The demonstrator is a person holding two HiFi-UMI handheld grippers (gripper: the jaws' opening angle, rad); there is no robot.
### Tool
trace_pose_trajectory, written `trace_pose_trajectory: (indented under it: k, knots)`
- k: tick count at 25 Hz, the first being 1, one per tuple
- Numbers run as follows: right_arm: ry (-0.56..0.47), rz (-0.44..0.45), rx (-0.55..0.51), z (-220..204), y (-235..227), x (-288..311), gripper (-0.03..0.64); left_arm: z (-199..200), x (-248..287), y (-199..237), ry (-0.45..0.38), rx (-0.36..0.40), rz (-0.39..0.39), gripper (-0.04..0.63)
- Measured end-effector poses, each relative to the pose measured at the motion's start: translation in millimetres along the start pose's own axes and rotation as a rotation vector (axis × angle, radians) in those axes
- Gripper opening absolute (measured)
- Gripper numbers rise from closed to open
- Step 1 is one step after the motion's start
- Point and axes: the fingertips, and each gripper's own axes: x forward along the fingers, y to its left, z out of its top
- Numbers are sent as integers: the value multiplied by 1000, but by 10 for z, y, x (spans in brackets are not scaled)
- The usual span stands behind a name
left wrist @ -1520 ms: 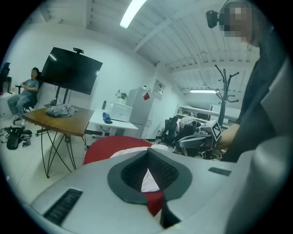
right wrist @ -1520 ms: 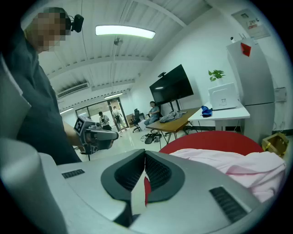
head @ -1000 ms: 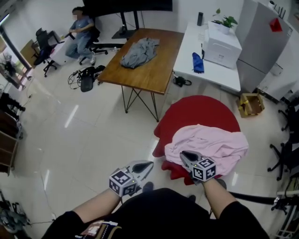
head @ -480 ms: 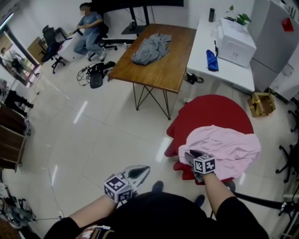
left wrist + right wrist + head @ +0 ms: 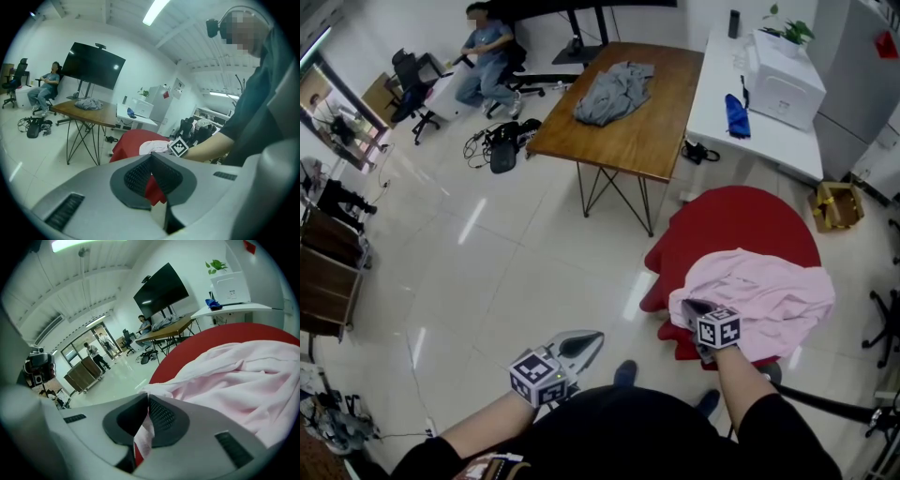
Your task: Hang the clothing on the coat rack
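Observation:
A pink garment (image 5: pixel 769 291) lies crumpled on a round red seat (image 5: pixel 731 220). My right gripper (image 5: pixel 692 307) is at the garment's near left edge. In the right gripper view its jaws have just closed, and a fold of the pink garment (image 5: pixel 243 376) is pinched between the pads of the right gripper (image 5: pixel 146 401). My left gripper (image 5: pixel 592 337) hangs over the bare floor, left of the seat, shut with nothing in it. In the left gripper view, the closed left gripper (image 5: pixel 151 159) points towards the red seat (image 5: pixel 131 143).
A wooden table (image 5: pixel 666 131) with a grey garment (image 5: pixel 614 89) stands beyond the seat. Right of it is a white table (image 5: pixel 722 122) with a printer (image 5: pixel 783 80). A person (image 5: pixel 487 56) sits at the far left. A cardboard box (image 5: pixel 834 202) sits to the right.
My right gripper has sunk onto the pink garment's edge and now pinches the fabric. The left gripper has drifted a little sideways and stays shut.

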Motion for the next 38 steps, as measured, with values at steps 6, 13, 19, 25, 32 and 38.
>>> trace_pose_trajectory:
  k: [6, 13, 19, 25, 32, 38]
  knots:
    - [-126, 117, -24, 328, 277, -408, 2, 206, 120, -36, -42, 30, -16, 0]
    - [-372, 246, -8, 963, 736, -1481, 2, 710, 484, -362, -112, 93, -103, 0]
    - [-559, 283, -94, 1497, 1033, -2822, 2, 946, 825, -946, -137, 141, -229, 0]
    - [-669, 277, -229, 1695, 1332, -4220, 2, 1451, 976, -1802, -273, 233, -429, 0]
    - [-765, 122, -344, 1686, 1678, -5651, 2, 1691, 1131, -2547, -342, 264, -607, 0]
    - [-835, -158, -367, 1529, 1596, -6792, 2, 1689, 1369, -3325, -317, 292, -779, 0]
